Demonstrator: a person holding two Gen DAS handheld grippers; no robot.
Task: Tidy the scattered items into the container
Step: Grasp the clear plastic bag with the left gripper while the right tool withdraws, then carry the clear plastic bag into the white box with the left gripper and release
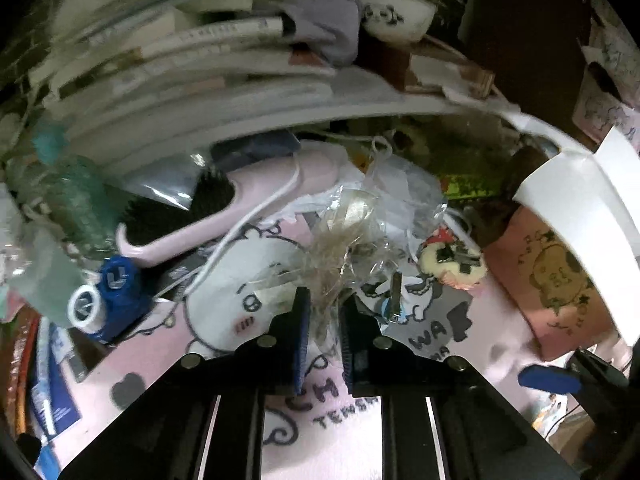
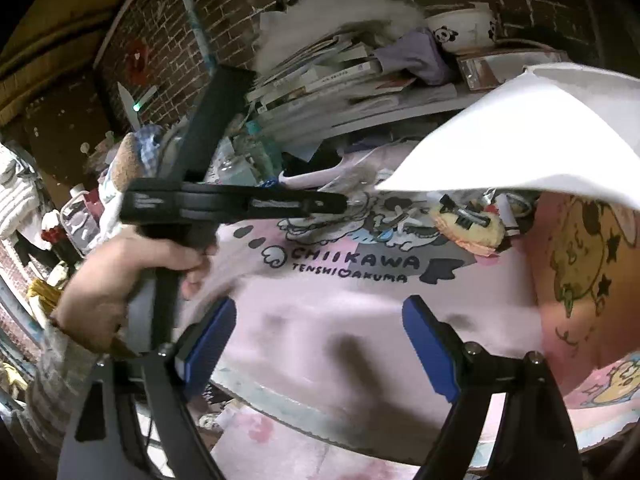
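Fingers on the left gripper (image 1: pixel 323 320) are pinched together on a crinkly clear plastic wrapper (image 1: pixel 340 240) with some pale ribbon or straw stuff bunched in it, so that one's clamped. The wrapper sits just above the pink cartoon mat (image 1: pixel 340 420), right in front of the blue pads.

Over on the right gripper (image 2: pixel 322 344), the 2 fingers stand wide apart with nothing between them, just pink mat (image 2: pixel 320 320) underneath. From that side the person's left hand (image 2: pixel 132 276) shows wrapped around the handle of the other gripper.

A bit further out on the mat there's a round yellow plush thing (image 1: pixel 452 264), and near it a small black binder clip (image 1: pixel 394 294). Left of the wrapper, a white cable (image 1: pixel 256 216) runs across a pink hairbrush (image 1: pixel 240 204) with dark bristles, and a blue and white roll-shaped thing (image 1: pixel 106 304) lies by the mat's edge.

The white container (image 1: pixel 580 200) is off to the right, tilted, only its rim and wall showing, well apart from the wrapper.

Behind everything, a messy stack of books (image 1: pixel 180 60) and a panda bowl (image 1: pixel 400 16) sit up against the brick wall (image 2: pixel 168 40).
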